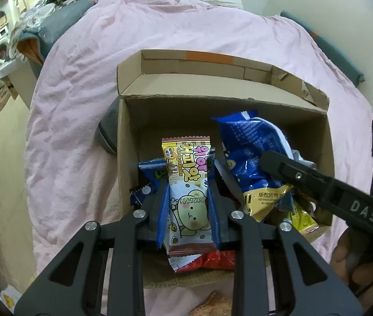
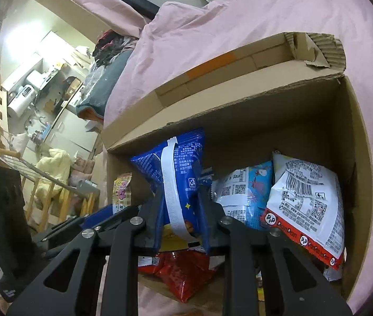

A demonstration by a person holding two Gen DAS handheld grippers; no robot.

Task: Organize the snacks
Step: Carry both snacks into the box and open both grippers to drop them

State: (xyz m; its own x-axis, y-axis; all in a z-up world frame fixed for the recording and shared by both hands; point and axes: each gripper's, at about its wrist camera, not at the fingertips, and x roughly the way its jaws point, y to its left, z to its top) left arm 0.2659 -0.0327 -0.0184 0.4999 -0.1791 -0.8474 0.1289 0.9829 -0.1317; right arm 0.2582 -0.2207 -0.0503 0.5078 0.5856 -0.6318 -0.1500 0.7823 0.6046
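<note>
An open cardboard box (image 1: 212,105) of snacks sits on a pink duvet. Above the box's near left part, my left gripper (image 1: 188,192) is shut on a yellow cookie packet (image 1: 186,158) with a cartoon bear, its blue pads pressing both long sides. My right gripper (image 2: 180,194) is shut on a blue snack bag (image 2: 178,158), which stands upright over the box's (image 2: 265,121) middle. In the left wrist view the same blue snack bag (image 1: 249,144) is at the right, with the right gripper's black finger (image 1: 278,163) against it.
More packets lie in the box: a red one (image 2: 184,271), a light-blue one (image 2: 249,192) and a white bag with barcodes (image 2: 310,197). The pink duvet (image 1: 134,52) surrounds the box. A person's hand (image 1: 344,258) is at lower right. Cluttered furniture stands far left.
</note>
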